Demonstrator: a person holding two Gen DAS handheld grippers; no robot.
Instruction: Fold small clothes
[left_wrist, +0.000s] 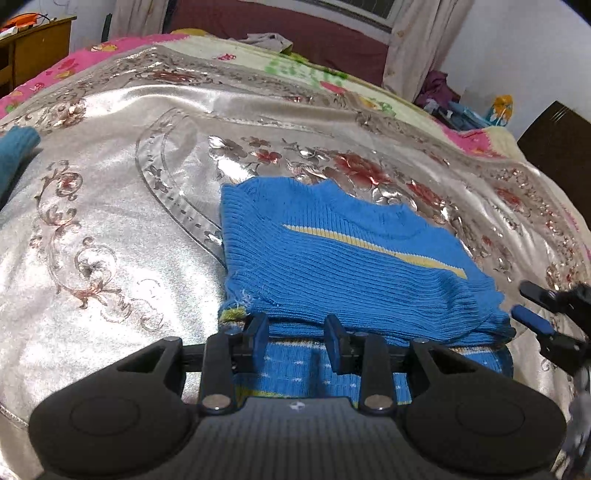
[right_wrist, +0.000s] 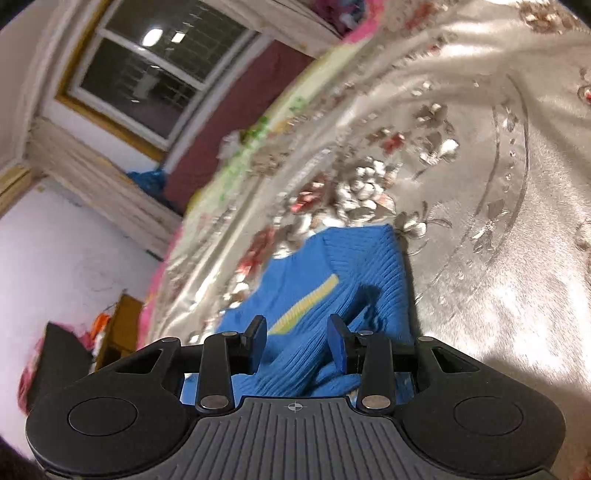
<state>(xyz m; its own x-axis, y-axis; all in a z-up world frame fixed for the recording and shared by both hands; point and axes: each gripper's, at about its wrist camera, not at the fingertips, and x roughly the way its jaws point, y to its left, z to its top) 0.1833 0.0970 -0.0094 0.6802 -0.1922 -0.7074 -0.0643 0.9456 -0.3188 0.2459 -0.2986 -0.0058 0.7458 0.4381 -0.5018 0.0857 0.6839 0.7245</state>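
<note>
A small blue ribbed sweater (left_wrist: 332, 258) with a yellow stripe lies folded on the silver floral bedspread (left_wrist: 110, 221); a dotted blue layer shows under its near edge. My left gripper (left_wrist: 296, 328) hovers at that near edge. Its jaws are apart and the pads press on nothing, so it is open. At the sweater's right edge my right gripper (left_wrist: 528, 304) is open, with bedspread showing between its fingers. In the blurred right wrist view, my right gripper (right_wrist: 298, 341) is over the sweater (right_wrist: 332, 280), which is rumpled under the fingers.
A teal garment (left_wrist: 14, 155) lies at the bed's left edge. A wooden desk (left_wrist: 33, 48) stands far left. A pile of clothes (left_wrist: 443, 96) and a dark cabinet (left_wrist: 554, 140) are at the far right. Curtains and a window (right_wrist: 147, 70) are behind the bed.
</note>
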